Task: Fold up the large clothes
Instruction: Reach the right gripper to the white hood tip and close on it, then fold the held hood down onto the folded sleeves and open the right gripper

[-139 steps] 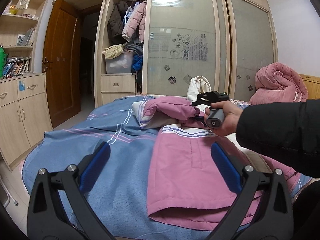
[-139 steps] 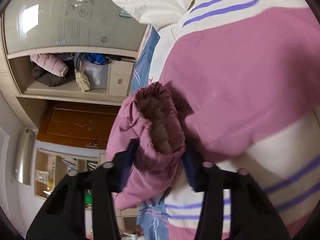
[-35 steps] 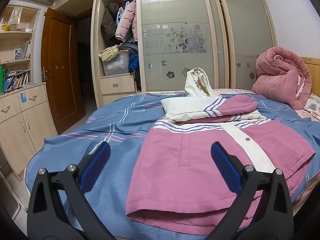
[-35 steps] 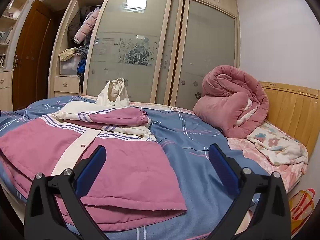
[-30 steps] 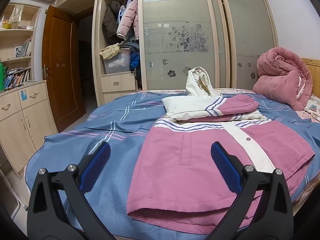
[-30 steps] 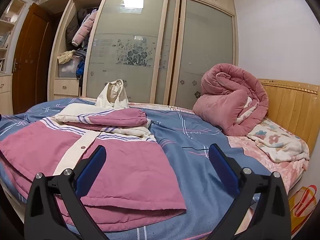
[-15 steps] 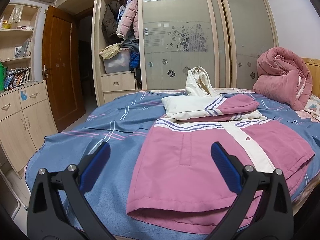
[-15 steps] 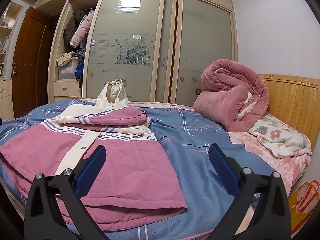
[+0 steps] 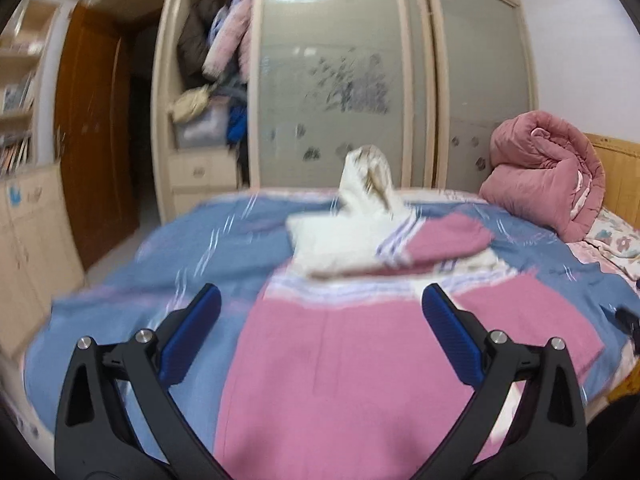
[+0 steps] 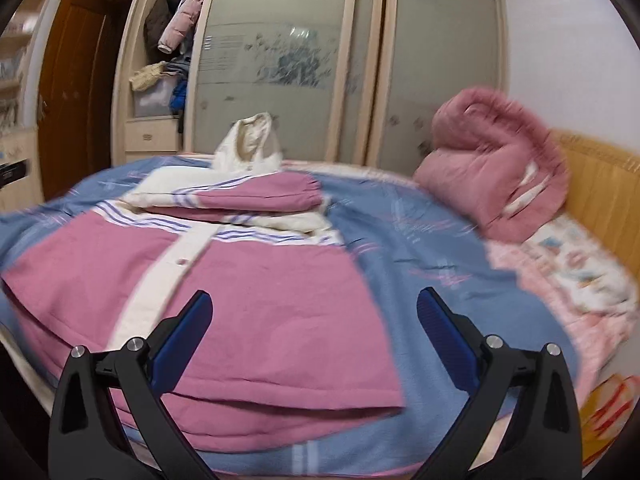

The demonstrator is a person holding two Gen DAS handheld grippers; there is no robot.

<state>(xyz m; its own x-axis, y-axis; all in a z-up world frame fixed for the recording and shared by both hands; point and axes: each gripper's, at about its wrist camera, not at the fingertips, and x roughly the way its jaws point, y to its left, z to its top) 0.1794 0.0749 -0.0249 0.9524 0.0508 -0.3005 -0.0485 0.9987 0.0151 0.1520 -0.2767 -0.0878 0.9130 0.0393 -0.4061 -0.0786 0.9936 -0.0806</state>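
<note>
A large pink and cream jacket [image 9: 340, 364] lies flat on the blue bedspread [image 9: 132, 312], front up, with both sleeves [image 9: 448, 238] folded across the chest and the cream hood [image 9: 368, 176] standing up at the far end. It also shows in the right wrist view [image 10: 248, 292], with its sleeve [image 10: 260, 196] and hood [image 10: 248, 144]. My left gripper [image 9: 320, 320] is open and empty above the jacket's near hem. My right gripper [image 10: 314, 320] is open and empty above the hem's right corner.
A rolled pink quilt [image 10: 496, 164] lies at the head of the bed by the wooden headboard [image 10: 600, 176]. A wardrobe with sliding frosted doors [image 9: 340, 80] and an open section of hanging coats [image 9: 216, 48] stands beyond the bed. A brown door [image 9: 92, 132] is on the left.
Both grippers have moved forward over the jacket's near hem and the views are now blurred. The jacket has not moved since half a second ago. Earlier, the right gripper let go of a sleeve.
</note>
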